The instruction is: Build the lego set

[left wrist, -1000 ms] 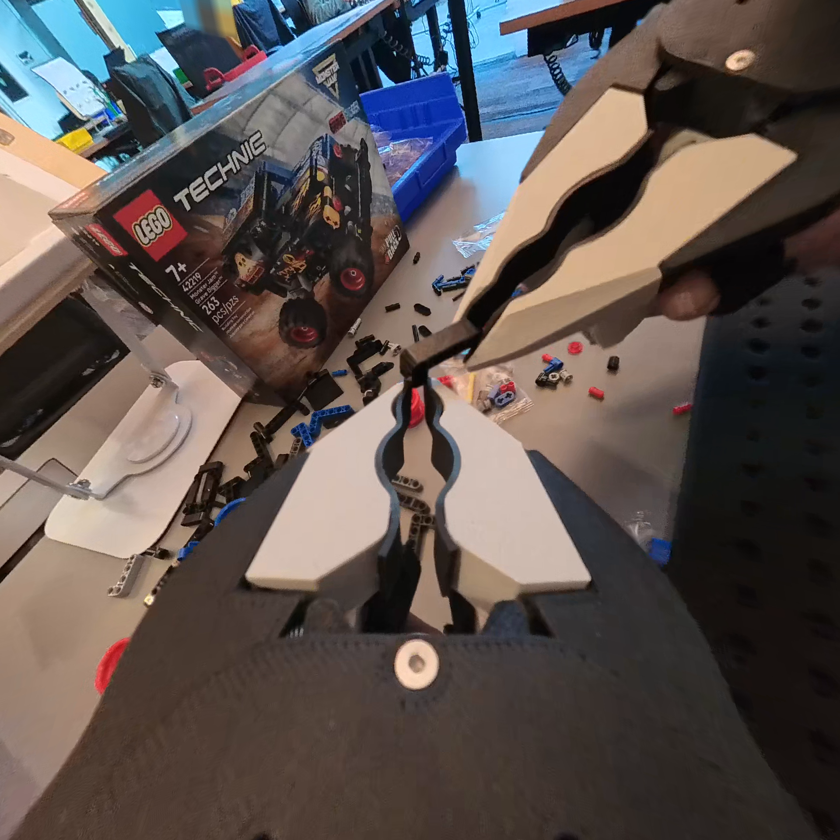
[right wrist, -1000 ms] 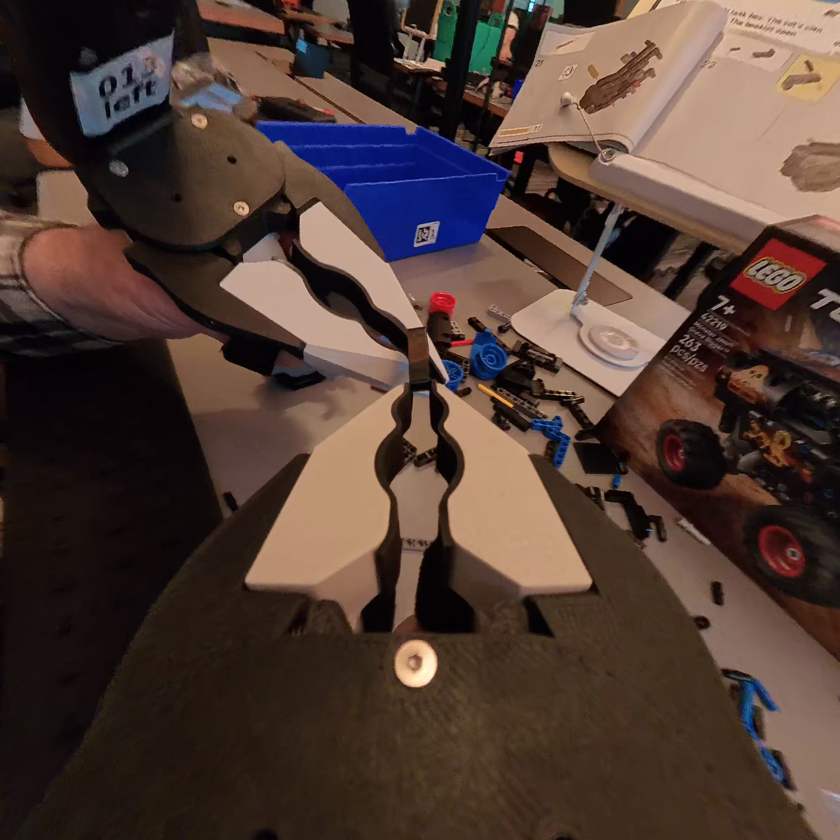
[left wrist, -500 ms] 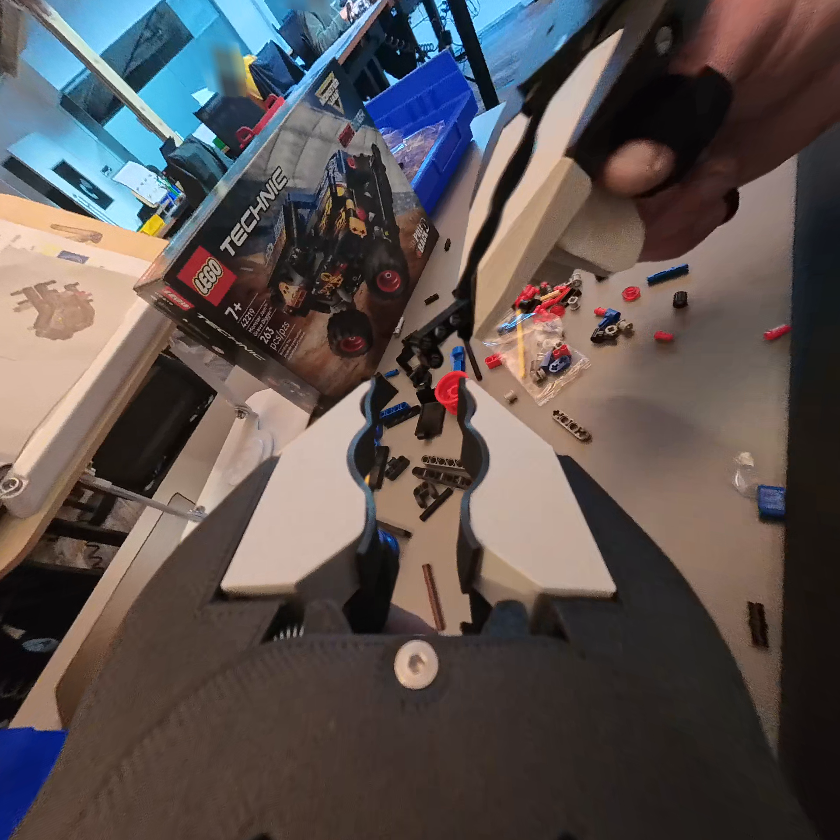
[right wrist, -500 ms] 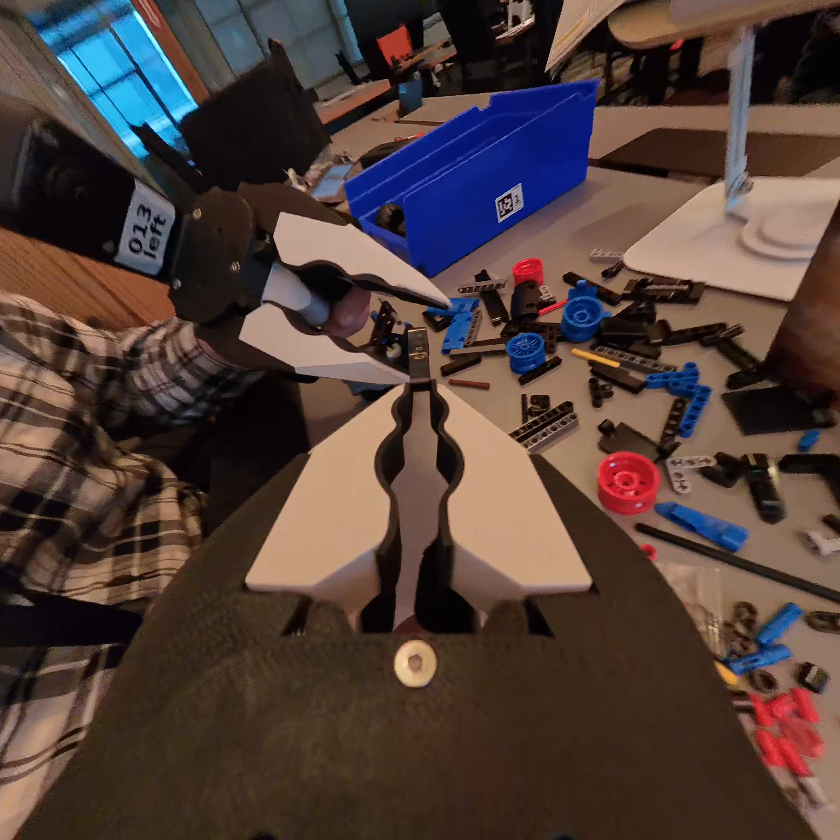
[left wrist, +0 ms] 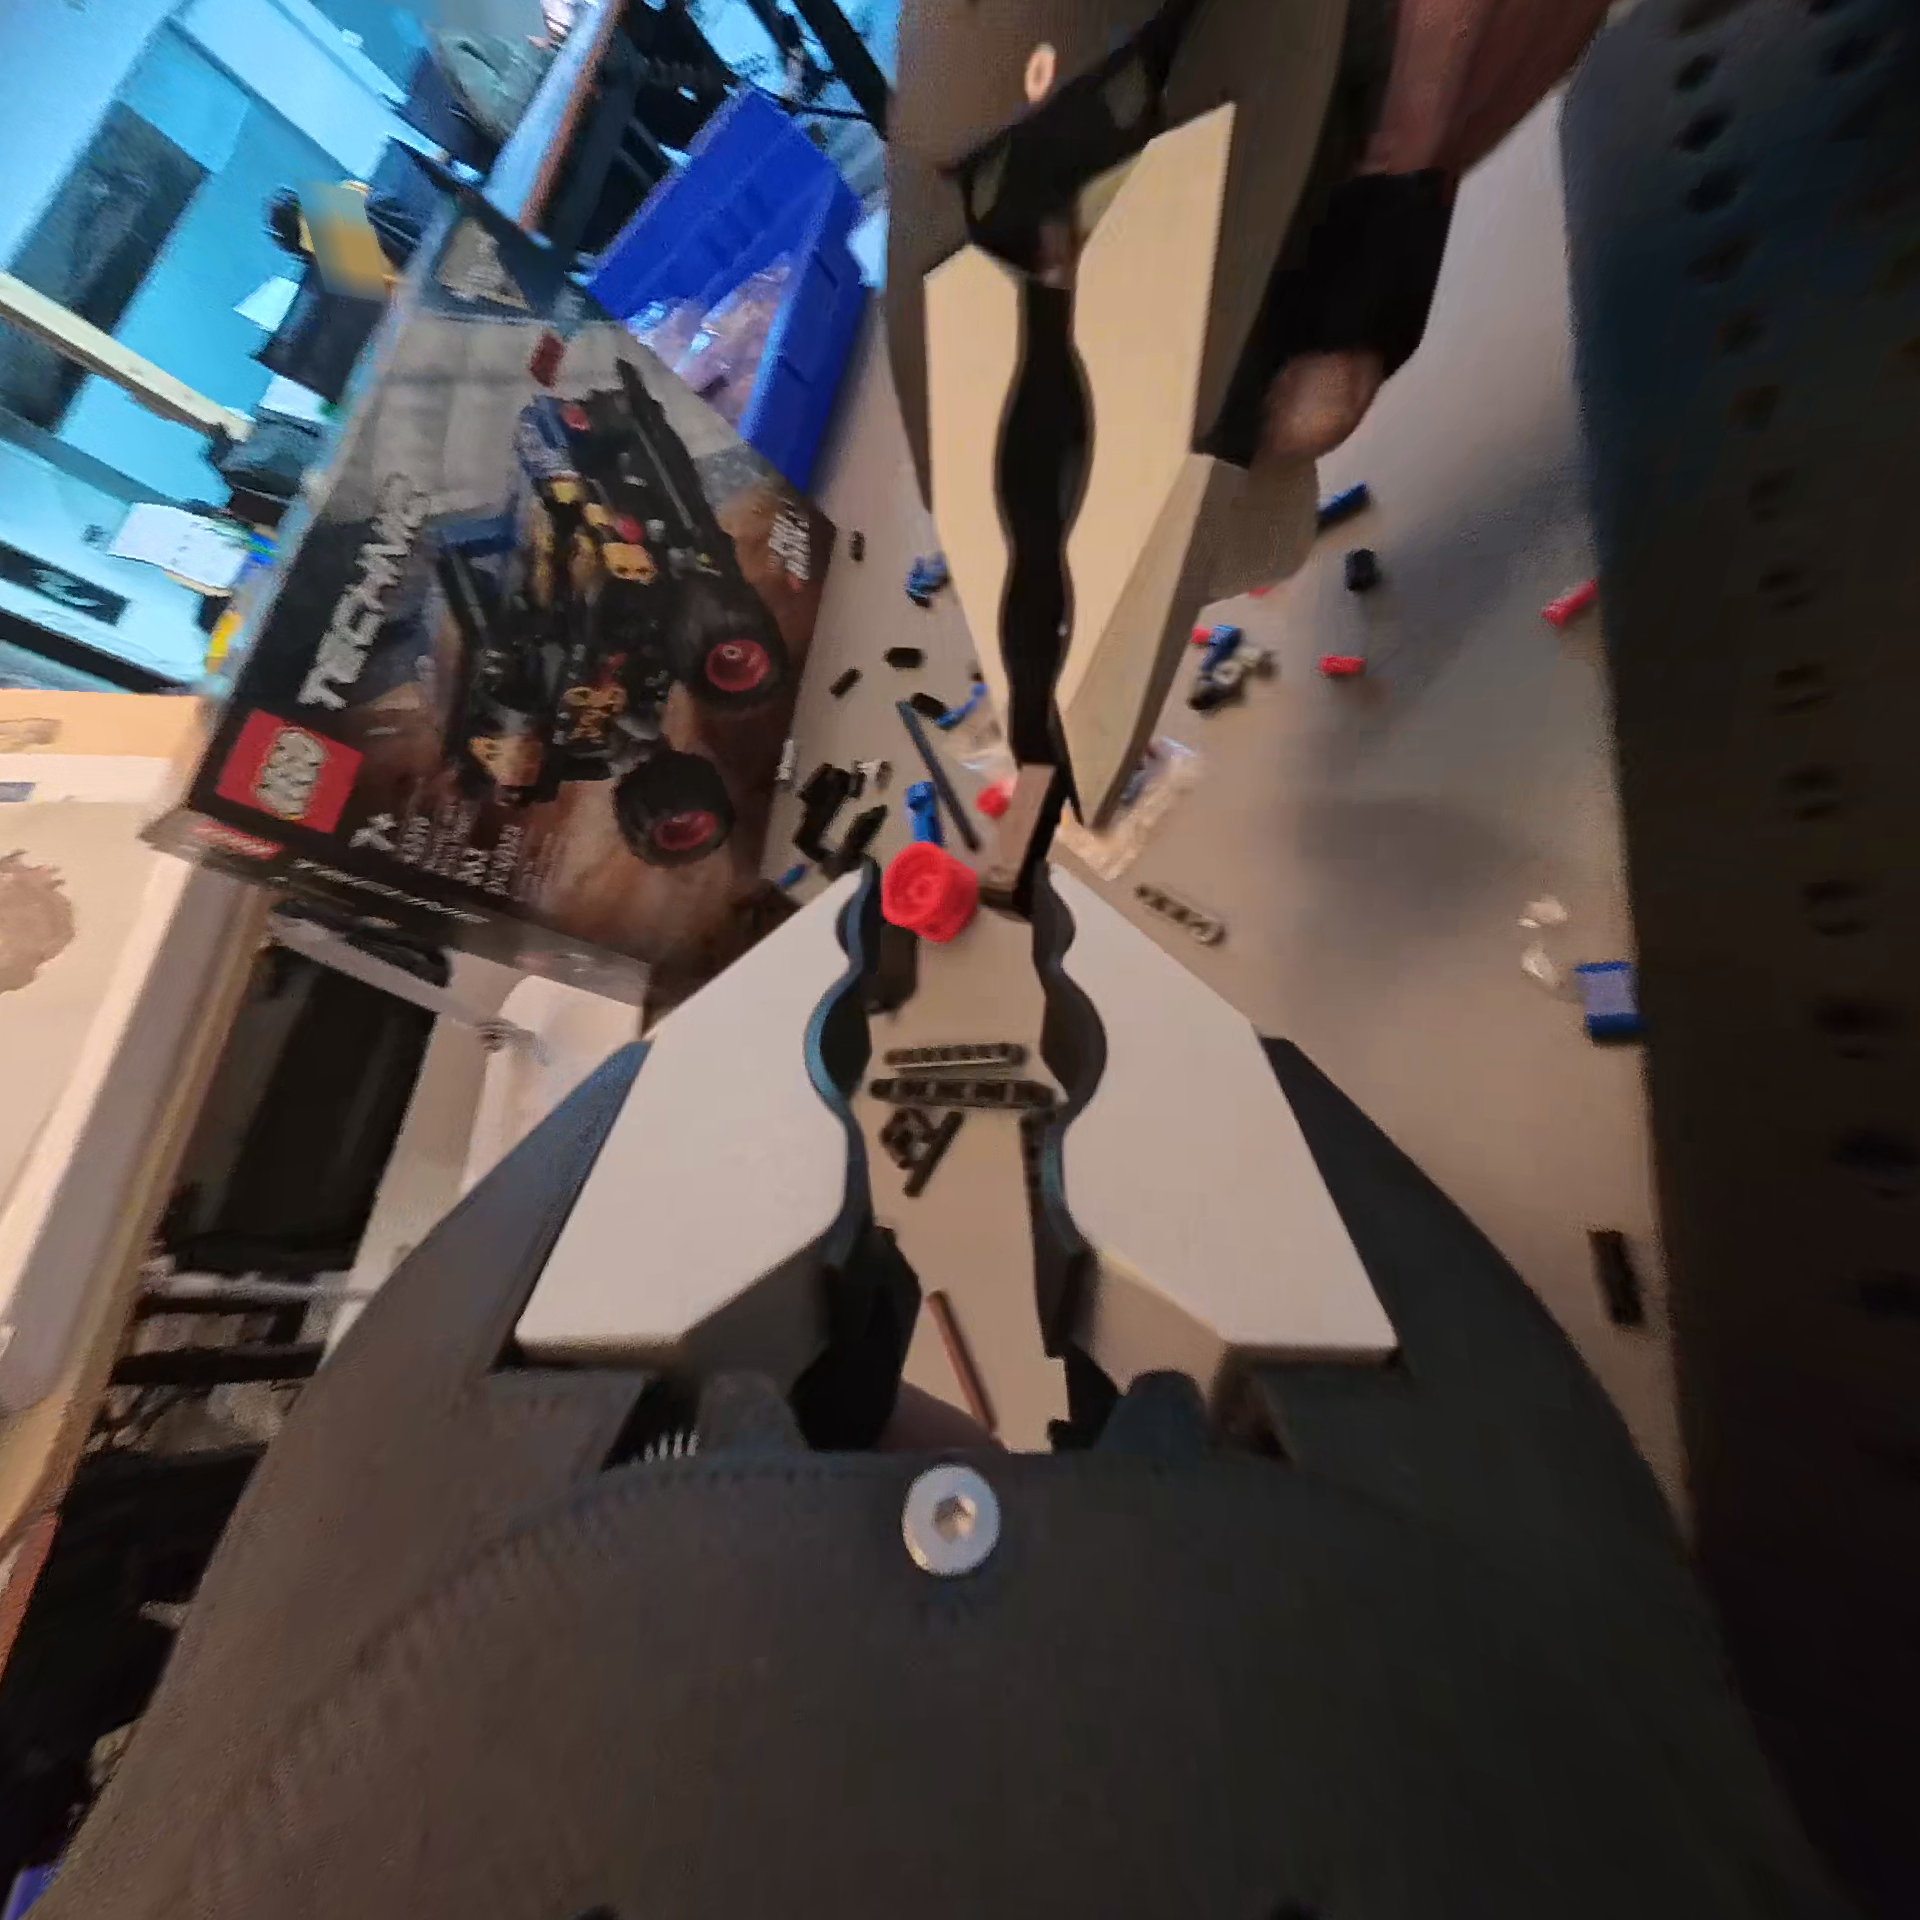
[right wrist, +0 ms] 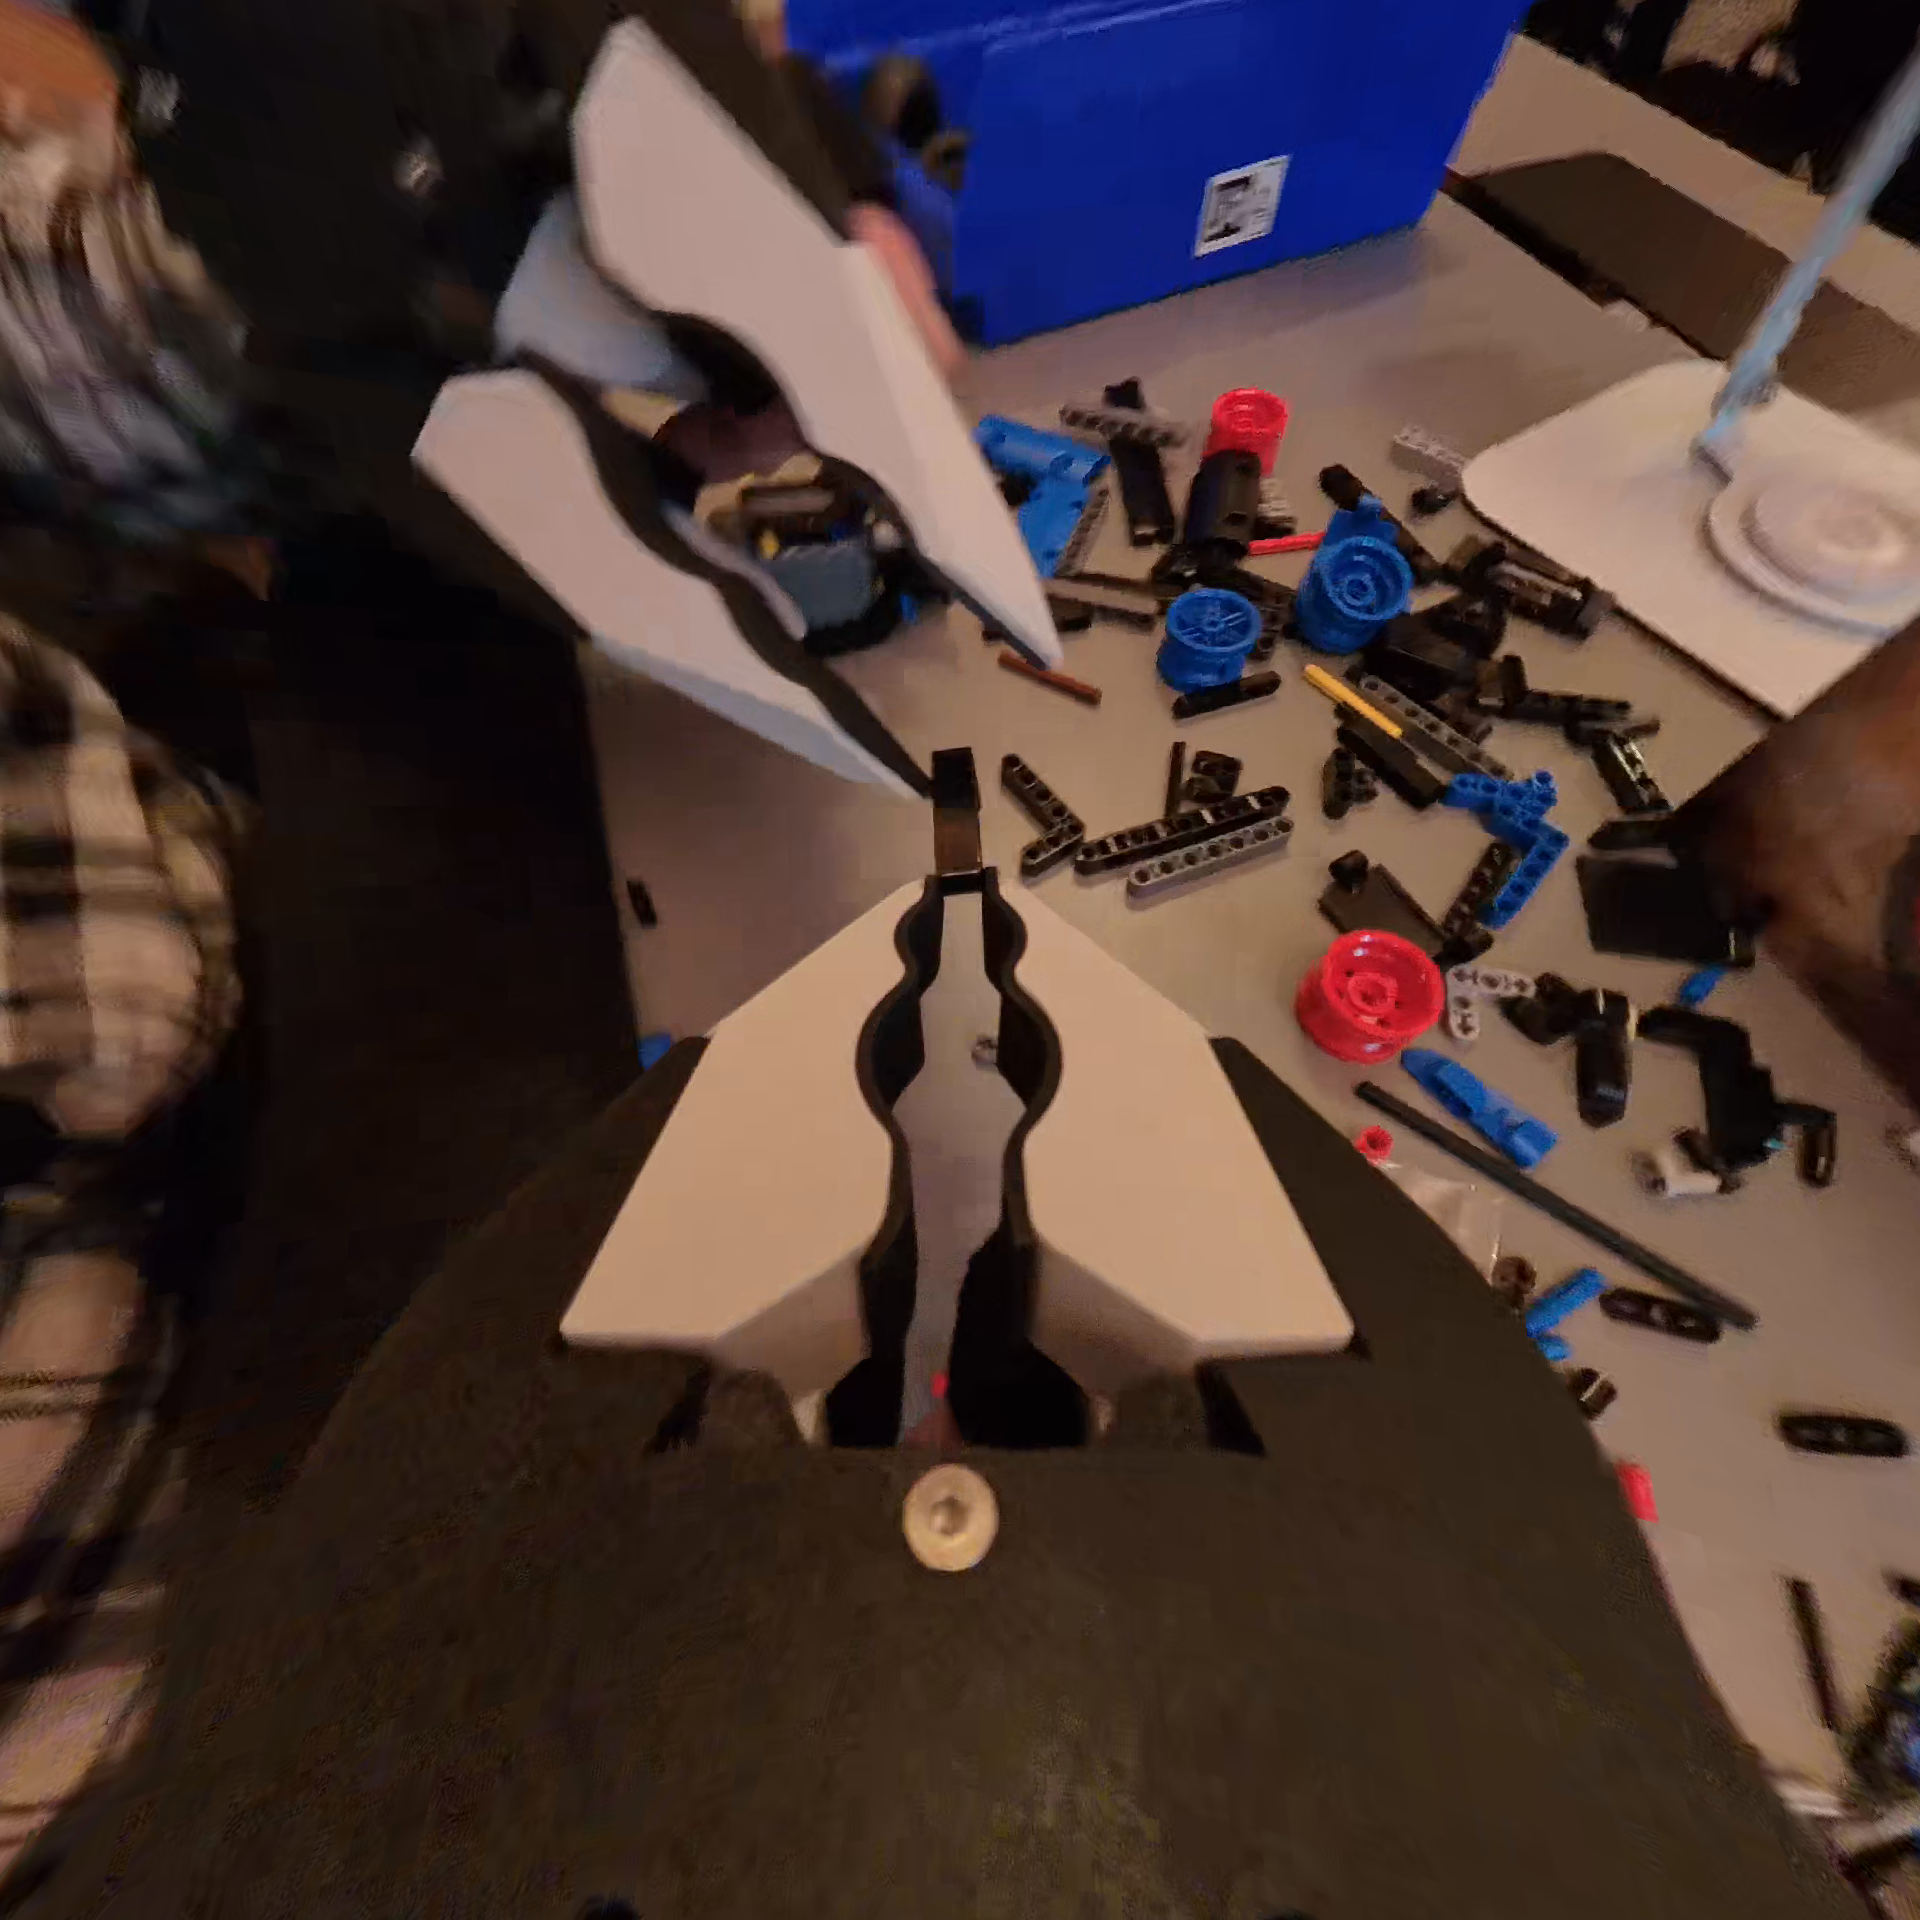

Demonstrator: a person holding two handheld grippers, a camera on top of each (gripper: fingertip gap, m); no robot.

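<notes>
Clearly your right gripper (right wrist: 957, 891) is clamped on one end of a small, stiff, light black plastic beam piece (right wrist: 954, 812) above the grey table (right wrist: 790, 821), so keep pinching its flat sides while your left gripper (left wrist: 951, 896) stands apart, empty.

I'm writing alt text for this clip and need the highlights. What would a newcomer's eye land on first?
In the right wrist view, the right gripper pinches a small black piece at its tips, with the left gripper open just beyond it. Behind them, loose parts litter the grey table, red wheel and blue wheels brightest. The set's box stands left in the left wrist view.
</notes>
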